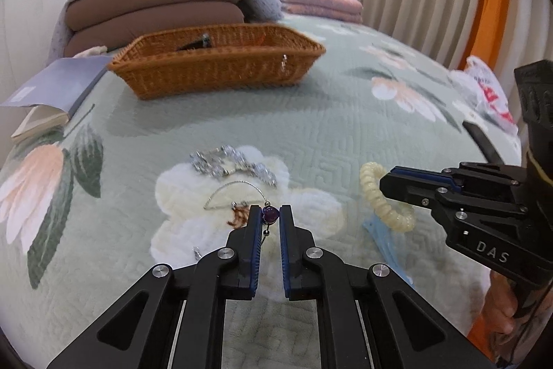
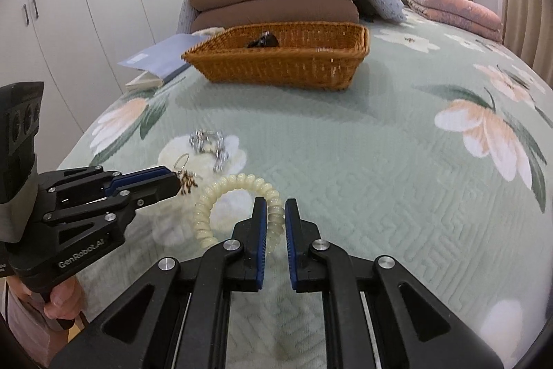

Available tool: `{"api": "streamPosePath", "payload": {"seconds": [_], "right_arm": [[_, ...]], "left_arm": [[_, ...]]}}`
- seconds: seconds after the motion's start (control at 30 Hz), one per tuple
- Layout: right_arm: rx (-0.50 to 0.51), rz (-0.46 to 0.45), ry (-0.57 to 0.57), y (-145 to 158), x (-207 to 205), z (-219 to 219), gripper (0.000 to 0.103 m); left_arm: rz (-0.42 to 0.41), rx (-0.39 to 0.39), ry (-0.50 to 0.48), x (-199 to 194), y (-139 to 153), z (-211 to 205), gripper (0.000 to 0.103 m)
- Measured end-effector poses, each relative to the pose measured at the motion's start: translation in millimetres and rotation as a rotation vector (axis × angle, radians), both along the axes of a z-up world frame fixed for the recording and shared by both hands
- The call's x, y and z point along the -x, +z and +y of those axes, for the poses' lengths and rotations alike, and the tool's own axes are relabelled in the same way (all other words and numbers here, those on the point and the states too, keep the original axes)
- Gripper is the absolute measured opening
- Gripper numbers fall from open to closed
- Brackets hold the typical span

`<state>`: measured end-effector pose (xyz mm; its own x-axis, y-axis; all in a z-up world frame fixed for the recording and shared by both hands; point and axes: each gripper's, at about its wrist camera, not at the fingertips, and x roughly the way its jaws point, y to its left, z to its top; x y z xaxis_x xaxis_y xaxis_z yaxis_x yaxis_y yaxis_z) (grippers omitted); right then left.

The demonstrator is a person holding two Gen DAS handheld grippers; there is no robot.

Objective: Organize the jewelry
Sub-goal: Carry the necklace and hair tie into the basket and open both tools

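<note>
1. My left tool (image 1: 270, 214) is clamped on the purple bead of a thin silver wire bangle (image 1: 235, 192), centre of frame.
2. My right tool (image 2: 275, 209) grips the cream spiral coil hair tie (image 2: 221, 192).
3. The woven wicker basket (image 2: 276, 68) sits upper centre on the bed (image 2: 397, 178).

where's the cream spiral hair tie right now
The cream coiled plastic hair tie lies on the green floral quilt near the front; in the right wrist view one side sits between the right gripper fingers, right of the left gripper.
</note>
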<state>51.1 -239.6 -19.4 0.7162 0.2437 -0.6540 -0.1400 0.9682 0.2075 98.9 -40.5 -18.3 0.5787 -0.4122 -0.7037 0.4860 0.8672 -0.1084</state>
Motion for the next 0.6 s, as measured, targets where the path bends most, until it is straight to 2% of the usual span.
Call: {"api": "streamPosePath", "payload": {"seconds": [0.23, 0.6], "right_arm": [[0.025, -0.058, -0.009, 25, -21, -4, 0.012], [0.062, -0.141, -0.032, 62, -72, -8, 0.012]], "left_arm": [[-0.054, 0.054, 0.016, -8, 28, 12, 0.010], [-0.148, 0.118, 0.041, -51, 80, 30, 0.010]]}}
